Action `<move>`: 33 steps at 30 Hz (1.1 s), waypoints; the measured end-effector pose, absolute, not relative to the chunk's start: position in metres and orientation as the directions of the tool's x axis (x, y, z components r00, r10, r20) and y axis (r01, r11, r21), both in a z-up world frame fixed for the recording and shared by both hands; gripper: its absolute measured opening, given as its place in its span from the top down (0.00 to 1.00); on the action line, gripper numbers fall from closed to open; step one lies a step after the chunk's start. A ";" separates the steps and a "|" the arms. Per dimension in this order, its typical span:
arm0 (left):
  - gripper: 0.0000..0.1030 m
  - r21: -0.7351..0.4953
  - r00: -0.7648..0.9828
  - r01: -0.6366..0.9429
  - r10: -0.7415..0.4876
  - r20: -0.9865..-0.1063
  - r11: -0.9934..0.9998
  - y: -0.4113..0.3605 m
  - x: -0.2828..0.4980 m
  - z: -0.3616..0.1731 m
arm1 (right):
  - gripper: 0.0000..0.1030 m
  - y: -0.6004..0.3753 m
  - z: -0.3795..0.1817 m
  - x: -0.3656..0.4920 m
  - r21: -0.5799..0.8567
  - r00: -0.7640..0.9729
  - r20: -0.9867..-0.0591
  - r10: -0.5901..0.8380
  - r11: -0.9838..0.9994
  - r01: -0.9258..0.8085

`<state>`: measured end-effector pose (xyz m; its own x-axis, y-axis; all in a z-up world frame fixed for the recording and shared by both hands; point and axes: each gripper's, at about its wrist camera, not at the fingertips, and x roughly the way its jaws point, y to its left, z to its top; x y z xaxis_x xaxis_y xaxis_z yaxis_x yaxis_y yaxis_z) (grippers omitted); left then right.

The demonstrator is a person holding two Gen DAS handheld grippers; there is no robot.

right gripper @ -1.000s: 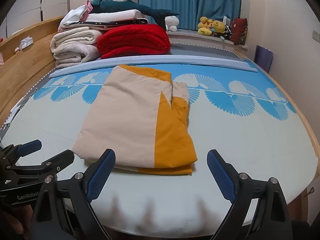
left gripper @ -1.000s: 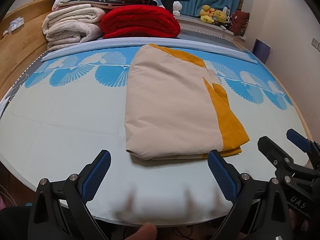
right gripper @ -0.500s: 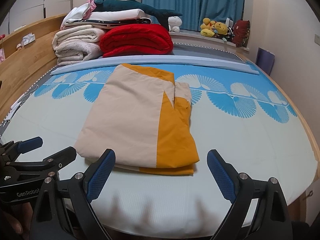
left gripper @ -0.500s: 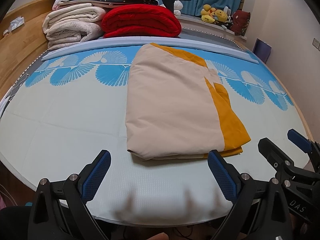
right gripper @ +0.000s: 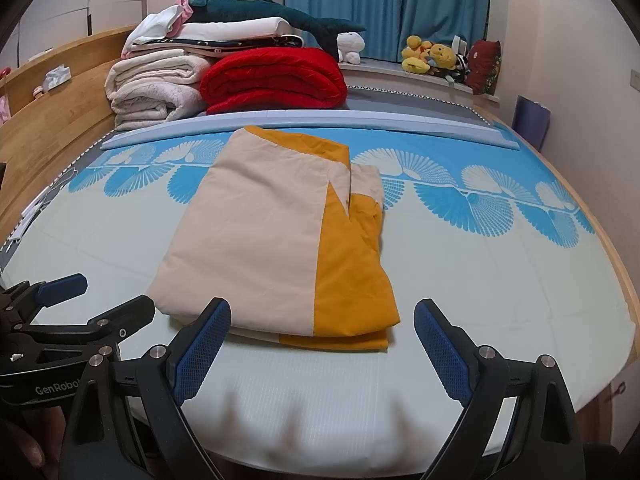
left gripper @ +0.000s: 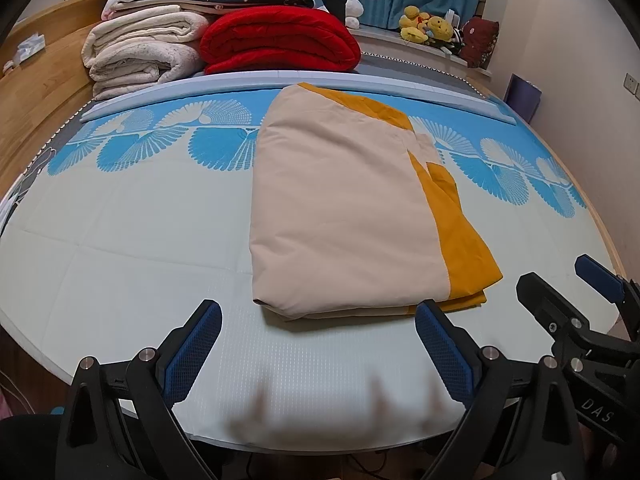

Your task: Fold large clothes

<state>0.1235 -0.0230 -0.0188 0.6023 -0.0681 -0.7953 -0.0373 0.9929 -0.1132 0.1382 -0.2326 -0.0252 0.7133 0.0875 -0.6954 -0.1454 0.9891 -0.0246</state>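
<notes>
Folded beige-and-mustard cloth [left gripper: 344,216] [right gripper: 276,236], prob. a duvet cover or big garment: flat rectangular bundle, several layers thick. Beige panel on top, mustard strip along its right side w/ mustard layers showing at near edge. Lies mid-bed on the pale mattress pad [left gripper: 120,248] [right gripper: 500,280], long axis running away from cams; far end reaches blue fan-print band.

Little changes. Left gripper [left gripper: 318,346] lifts and tilts slightly: the cloth [left gripper: 340,216] sits a touch lower in its view than 1 s ago, and the fingertip at the bottom edge is gone. Right gripper [right gripper: 322,346] rises a bit too; the cloth's near edge drops toward its fingers [right gripper: 202,346]. Both jaws keep the same wide gap, nothing held.
</notes>
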 end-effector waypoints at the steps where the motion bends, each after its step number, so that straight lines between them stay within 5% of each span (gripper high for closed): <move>1: 0.07 -0.113 0.602 -0.036 -0.069 -0.795 0.993 -0.023 0.124 -0.019 | 0.10 -0.233 -0.025 0.138 -0.026 0.714 -0.695 0.087 0.989 -0.146; 33: 0.07 -0.113 0.597 -0.035 -0.070 -0.799 0.993 -0.022 0.123 -0.023 | 0.10 -0.234 -0.024 0.138 -0.026 0.712 -0.696 0.089 0.989 -0.148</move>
